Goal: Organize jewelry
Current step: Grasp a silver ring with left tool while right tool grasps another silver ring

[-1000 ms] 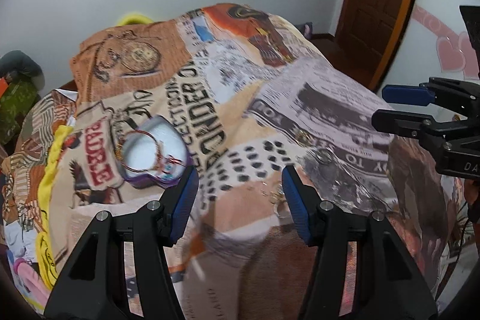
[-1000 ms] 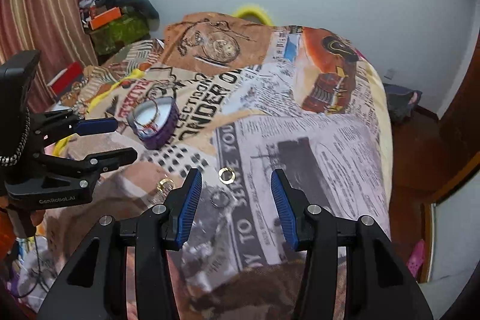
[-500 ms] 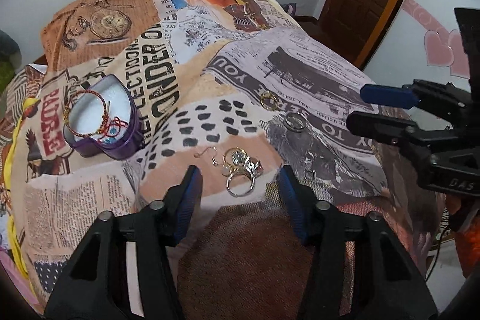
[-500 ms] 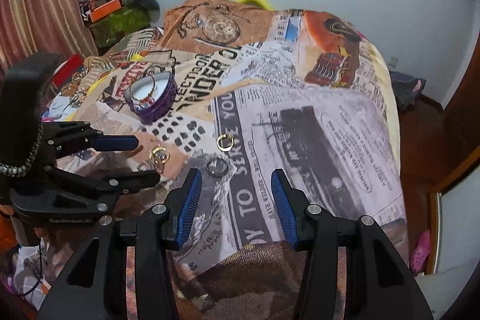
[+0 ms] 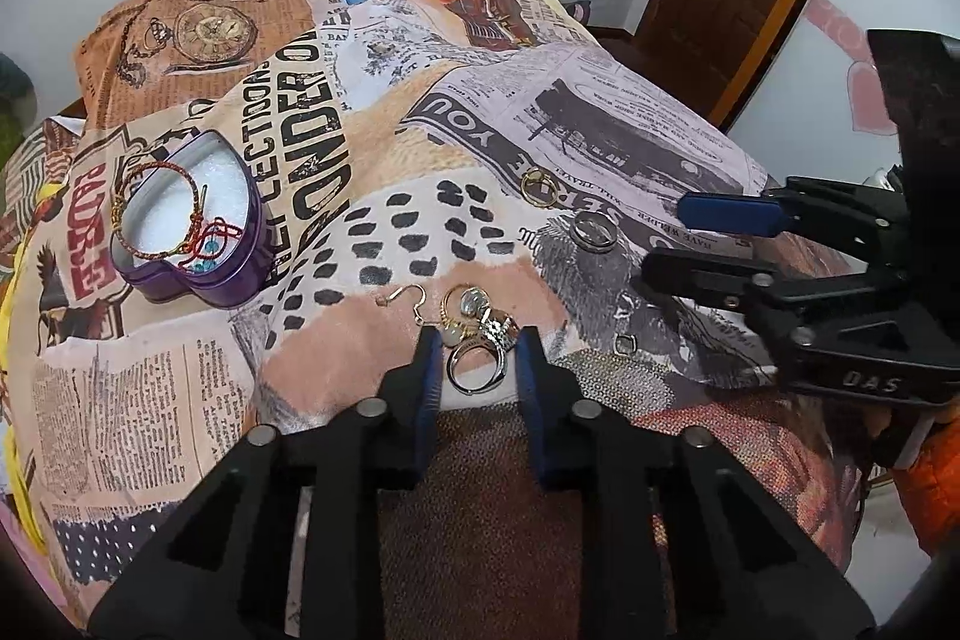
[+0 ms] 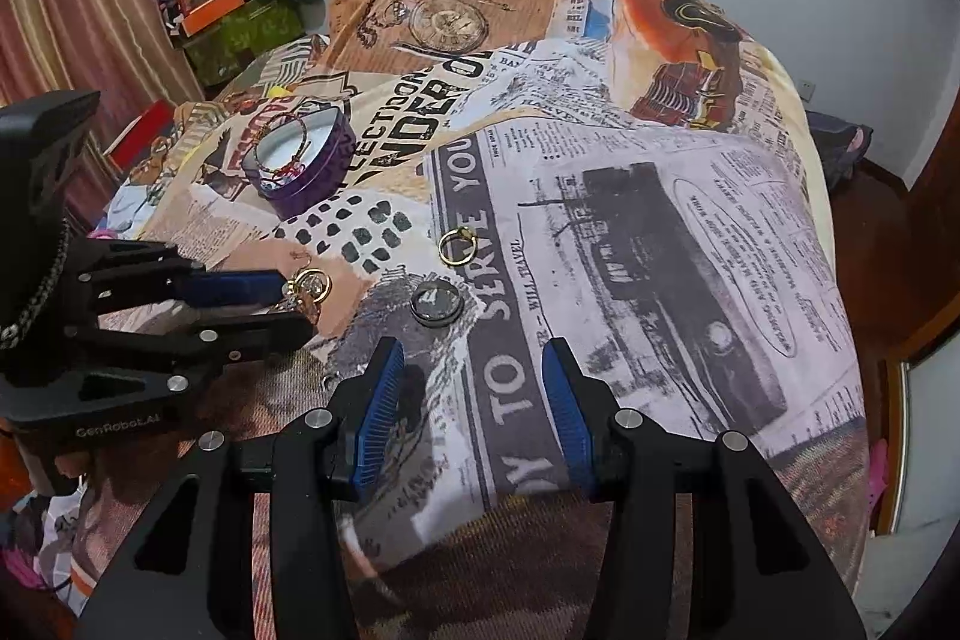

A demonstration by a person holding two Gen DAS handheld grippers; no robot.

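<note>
**Several rings in a heap, left jaws closing round them**

Several pieces lie tangled together on the newspaper-print bedspread (image 5: 600,112): a silver ring with a wide band (image 5: 477,370), a gold ring with a clear stone (image 5: 468,303) and a gold hook earring (image 5: 414,301). The left gripper (image 5: 477,361) is right down on that heap, its blue-padded jaws closing with the silver ring between them; whether the pads press on it yet, I cannot tell. Just beyond, a dark steel band ring (image 6: 436,303) lies flat on the print, and past it a thin gold ring (image 6: 457,244), the two apart. The right gripper (image 6: 471,394) hovers near the steel band, jaws apart, nothing between them. Well off to the left side sits the purple heart-shaped tin (image 5: 198,226), open, white-lined, with a gold bangle (image 5: 159,211) and a red cord bracelet (image 5: 213,241) resting in it.
</note>
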